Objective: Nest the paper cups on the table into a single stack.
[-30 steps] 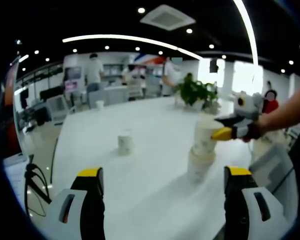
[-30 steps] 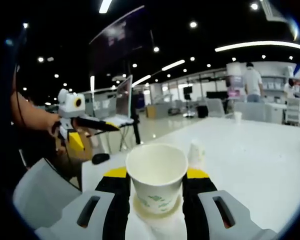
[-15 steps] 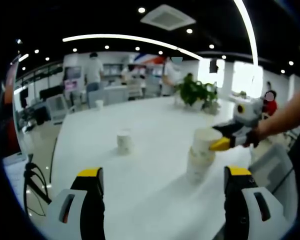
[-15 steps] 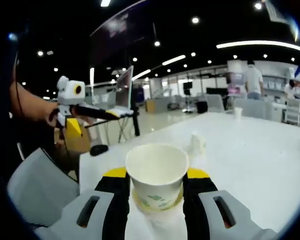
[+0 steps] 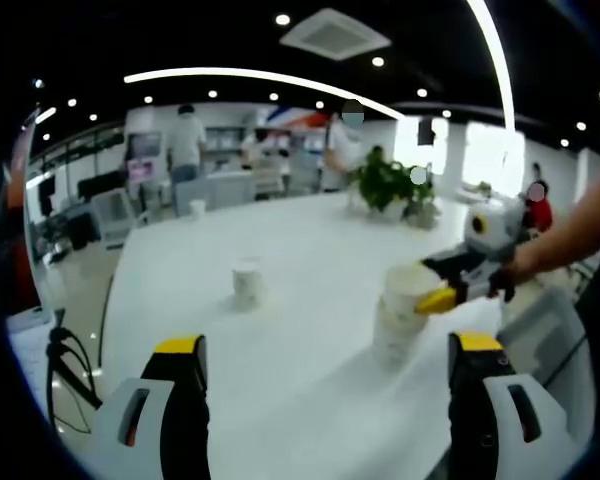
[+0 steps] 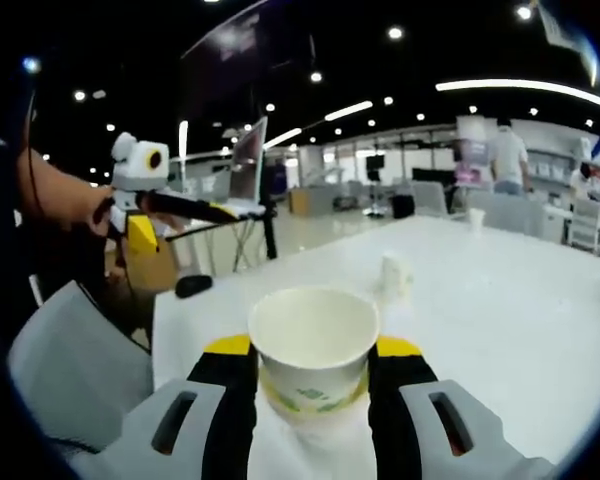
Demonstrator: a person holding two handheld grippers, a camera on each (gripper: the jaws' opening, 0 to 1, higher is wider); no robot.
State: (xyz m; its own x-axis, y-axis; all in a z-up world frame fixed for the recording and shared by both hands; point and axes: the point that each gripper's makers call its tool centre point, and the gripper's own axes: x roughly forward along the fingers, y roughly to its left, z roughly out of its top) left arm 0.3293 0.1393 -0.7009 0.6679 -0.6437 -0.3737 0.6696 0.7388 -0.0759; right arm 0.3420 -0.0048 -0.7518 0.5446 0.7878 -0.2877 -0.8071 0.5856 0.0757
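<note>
On the white table (image 5: 310, 230) stands a short stack of paper cups (image 5: 397, 330). My right gripper (image 5: 442, 288) reaches in from the right, shut on the top cup (image 5: 408, 283), which sits deep in the cup below. In the right gripper view the top cup (image 6: 313, 335) is clamped between my right gripper (image 6: 313, 348) jaws, with the lower cup's rim (image 6: 315, 402) just under it. A single cup (image 5: 246, 283) stands apart to the left, seen too as the single cup (image 6: 392, 275). My left gripper (image 5: 327, 345) is open, short of the stack; left gripper (image 6: 140, 190) hovers off the table's edge.
Another small cup (image 5: 199, 208) stands at the table's far end, far cup (image 6: 477, 218). A potted plant (image 5: 390, 185) sits behind the stack. A grey chair (image 6: 70, 370) is at the near table edge. People stand in the background.
My right gripper has sunk with the top cup, pushing it deeper into the stack. The left gripper has stayed where it was, open.
</note>
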